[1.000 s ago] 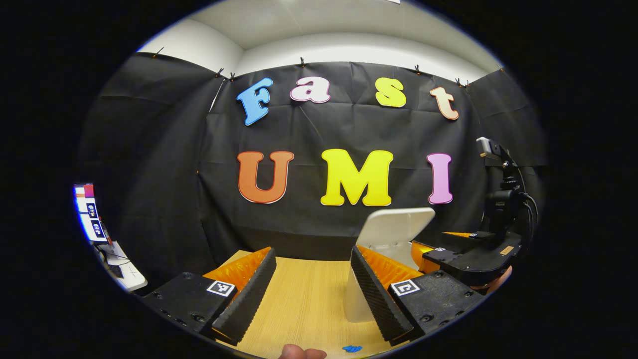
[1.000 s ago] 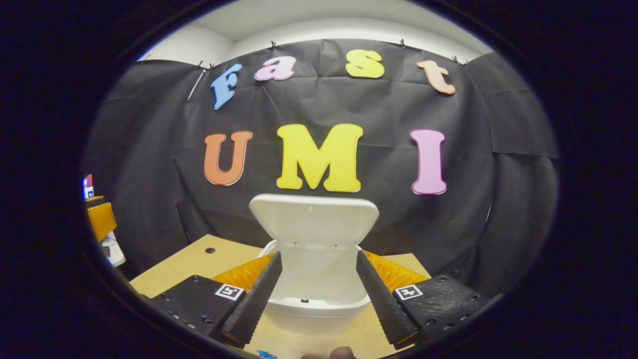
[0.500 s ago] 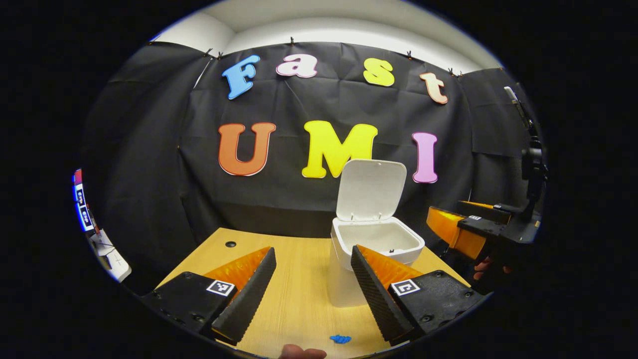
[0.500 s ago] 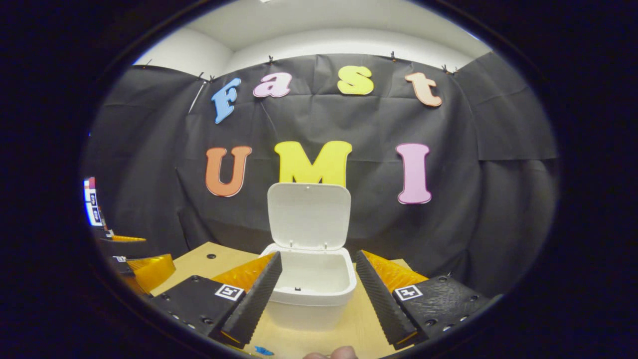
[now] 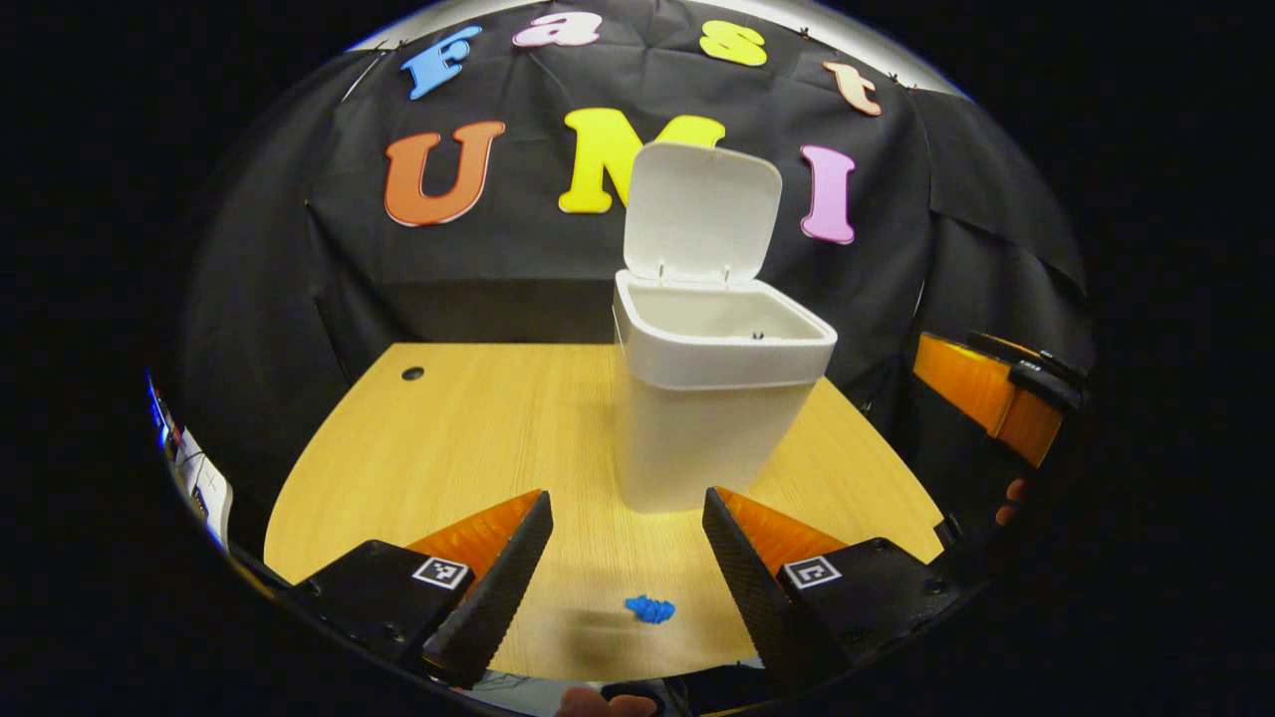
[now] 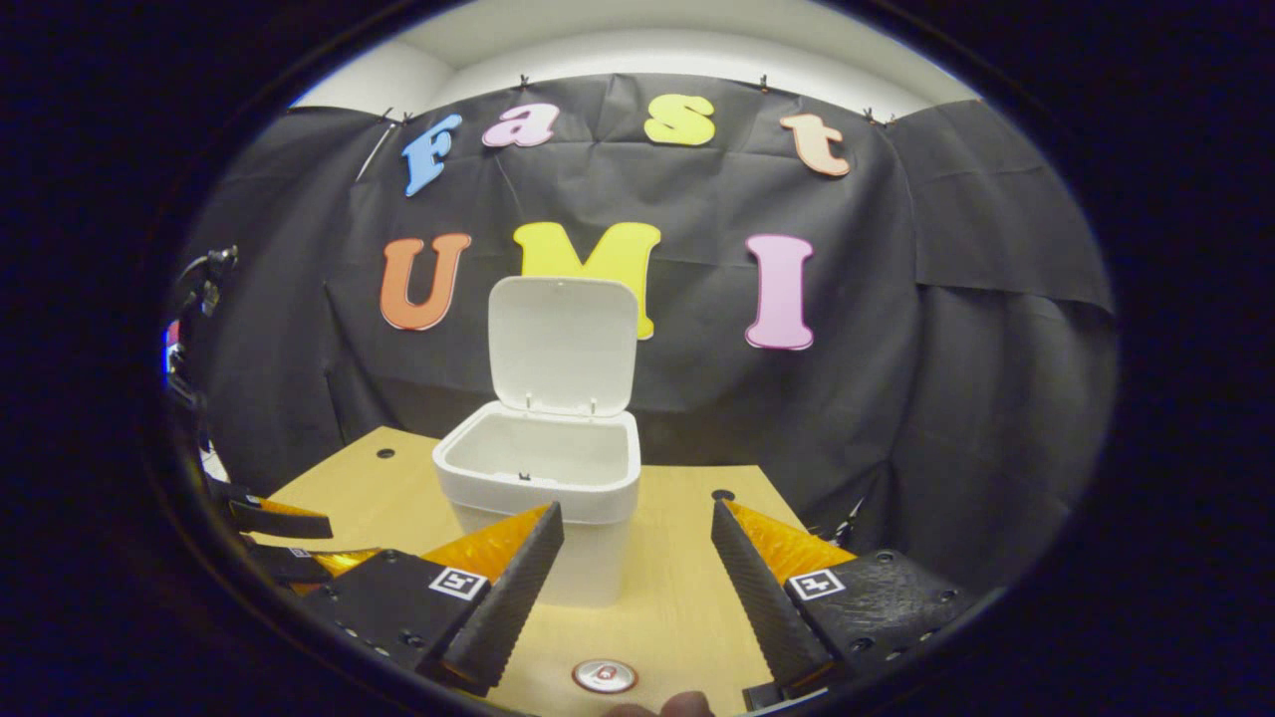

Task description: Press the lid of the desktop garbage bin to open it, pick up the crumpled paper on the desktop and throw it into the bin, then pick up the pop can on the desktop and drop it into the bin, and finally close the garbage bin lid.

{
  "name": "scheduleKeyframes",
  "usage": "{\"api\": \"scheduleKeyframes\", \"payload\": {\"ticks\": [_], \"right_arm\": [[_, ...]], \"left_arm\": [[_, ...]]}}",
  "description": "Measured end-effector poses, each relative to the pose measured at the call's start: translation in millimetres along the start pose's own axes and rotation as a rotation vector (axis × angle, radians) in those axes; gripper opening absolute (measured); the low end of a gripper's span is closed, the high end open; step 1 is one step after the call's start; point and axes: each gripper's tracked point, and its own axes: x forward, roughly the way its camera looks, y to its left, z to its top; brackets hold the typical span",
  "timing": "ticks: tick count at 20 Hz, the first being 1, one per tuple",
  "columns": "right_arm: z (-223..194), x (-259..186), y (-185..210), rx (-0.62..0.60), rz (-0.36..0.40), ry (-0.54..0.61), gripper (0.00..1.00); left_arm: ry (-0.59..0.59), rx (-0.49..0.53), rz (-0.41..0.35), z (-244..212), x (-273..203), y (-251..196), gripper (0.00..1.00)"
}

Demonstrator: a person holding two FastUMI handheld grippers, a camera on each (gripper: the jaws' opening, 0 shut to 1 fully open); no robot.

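Note:
The white desktop bin (image 5: pixel 709 423) stands on the wooden table (image 5: pixel 448 428) with its lid (image 5: pixel 702 209) flipped up and its inside bare. A small blue crumpled paper (image 5: pixel 649 607) lies on the table in front of the bin, between my left gripper's (image 5: pixel 626 498) open fingers and short of them. My right gripper (image 6: pixel 637 508) is open too, a little back from the bin (image 6: pixel 543 468). The silver top of the pop can (image 6: pixel 604 675) shows low between its fingers. Each gripper holds nothing.
The right gripper (image 5: pixel 996 393) and the hand holding it show at the table's right edge in the left gripper view. The left gripper (image 6: pixel 279 518) shows at the left edge of the right gripper view. Cable holes (image 5: pixel 412 373) mark the table's far corners.
Both grippers have drawn back from the bin, which now looks smaller and farther. The left gripper view has tipped down onto the table. The pop can's top has come into the right gripper view.

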Motion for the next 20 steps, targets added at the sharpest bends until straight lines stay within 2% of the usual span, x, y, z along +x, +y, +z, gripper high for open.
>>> {"api": "scheduleKeyframes", "payload": {"ticks": [3,8,13,20], "right_arm": [[-22,-6,-8,-0.003,-0.007,0.035,0.94],[-83,-11,-14,-0.010,0.001,0.153,0.94],[-136,-13,-18,0.005,-0.001,0.277,0.95],[-157,-12,-21,0.006,0.001,0.343,0.94]], "left_arm": [[0.083,-0.019,-0.023,-32,14,-11,0.99],[0.235,-0.067,-0.038,-100,29,-27,0.99],[0.334,-0.083,-0.022,-149,50,-30,0.99],[0.412,-0.104,0.019,-182,74,-23,0.98]]}}
